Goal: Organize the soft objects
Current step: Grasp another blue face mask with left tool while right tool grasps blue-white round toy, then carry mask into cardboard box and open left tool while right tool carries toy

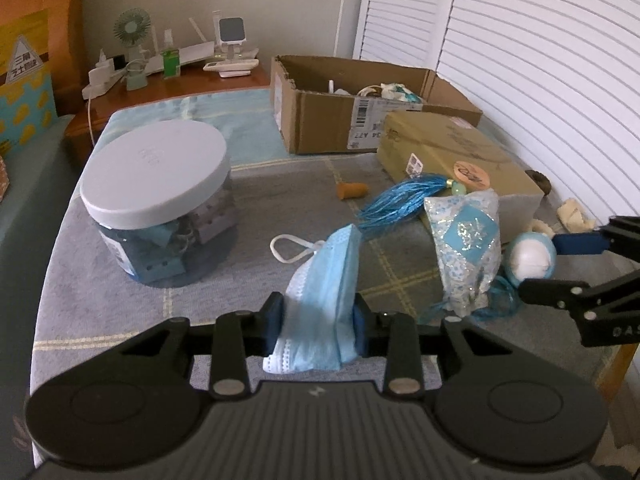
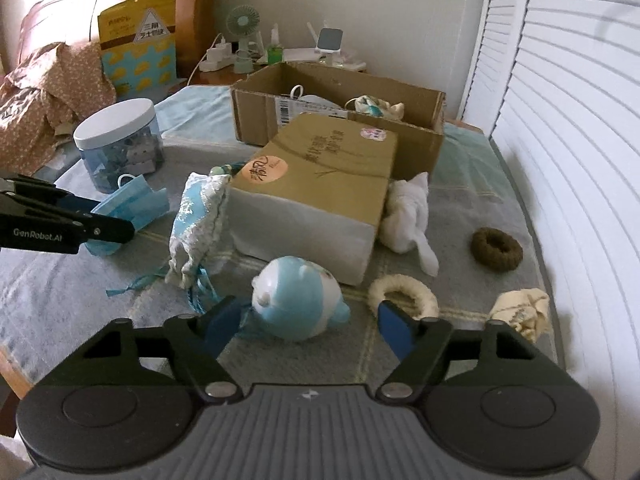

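A blue face mask is clamped in the left tool; the right tool, still apart, straddles a plush toy, to be gripped, then boxed

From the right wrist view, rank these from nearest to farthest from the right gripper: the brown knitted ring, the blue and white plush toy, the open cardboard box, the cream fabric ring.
1. Blue and white plush toy, between the open fingers of the right gripper.
2. Cream fabric ring, just past the right-hand finger.
3. Brown knitted ring, farther right.
4. Open cardboard box, at the back.
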Motion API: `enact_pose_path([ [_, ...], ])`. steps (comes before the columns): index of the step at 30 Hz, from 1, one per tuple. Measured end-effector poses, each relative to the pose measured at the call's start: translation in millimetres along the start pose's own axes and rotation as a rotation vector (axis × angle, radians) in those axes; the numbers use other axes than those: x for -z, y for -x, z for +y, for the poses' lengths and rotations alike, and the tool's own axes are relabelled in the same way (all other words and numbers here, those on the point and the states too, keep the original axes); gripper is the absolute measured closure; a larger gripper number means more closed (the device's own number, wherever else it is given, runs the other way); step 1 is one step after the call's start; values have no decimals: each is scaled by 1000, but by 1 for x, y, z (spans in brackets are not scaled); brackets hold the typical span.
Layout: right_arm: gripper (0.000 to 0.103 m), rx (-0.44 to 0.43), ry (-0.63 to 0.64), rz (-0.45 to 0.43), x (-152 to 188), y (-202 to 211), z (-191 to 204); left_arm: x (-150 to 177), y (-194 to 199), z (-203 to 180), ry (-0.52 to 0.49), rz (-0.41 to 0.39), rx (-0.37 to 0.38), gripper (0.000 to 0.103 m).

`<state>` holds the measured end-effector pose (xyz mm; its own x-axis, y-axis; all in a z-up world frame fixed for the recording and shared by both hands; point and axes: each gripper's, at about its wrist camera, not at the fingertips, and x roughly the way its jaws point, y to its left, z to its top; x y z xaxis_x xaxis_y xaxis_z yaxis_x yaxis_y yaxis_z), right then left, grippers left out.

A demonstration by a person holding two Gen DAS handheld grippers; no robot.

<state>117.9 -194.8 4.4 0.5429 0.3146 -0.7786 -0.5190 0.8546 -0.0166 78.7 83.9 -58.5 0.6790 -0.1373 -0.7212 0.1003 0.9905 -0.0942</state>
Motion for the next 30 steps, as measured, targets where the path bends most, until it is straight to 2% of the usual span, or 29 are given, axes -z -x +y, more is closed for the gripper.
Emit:
enact_pose_path([
  [3,43,-7,-6,9,-2,-5,0,-1,0,-2,-22,-1,6,69],
  [4,45,-14,-10,14,-2,-6,0,-1,0,-3,-29,-1,8,69],
  [22,46,10,-1,-37,-11,43,0,-12,38,-15,-150,10,43,69],
  [30,46,27,-4,-94,-25,58,-4,-43,50,-22,-186,-39,60,69],
])
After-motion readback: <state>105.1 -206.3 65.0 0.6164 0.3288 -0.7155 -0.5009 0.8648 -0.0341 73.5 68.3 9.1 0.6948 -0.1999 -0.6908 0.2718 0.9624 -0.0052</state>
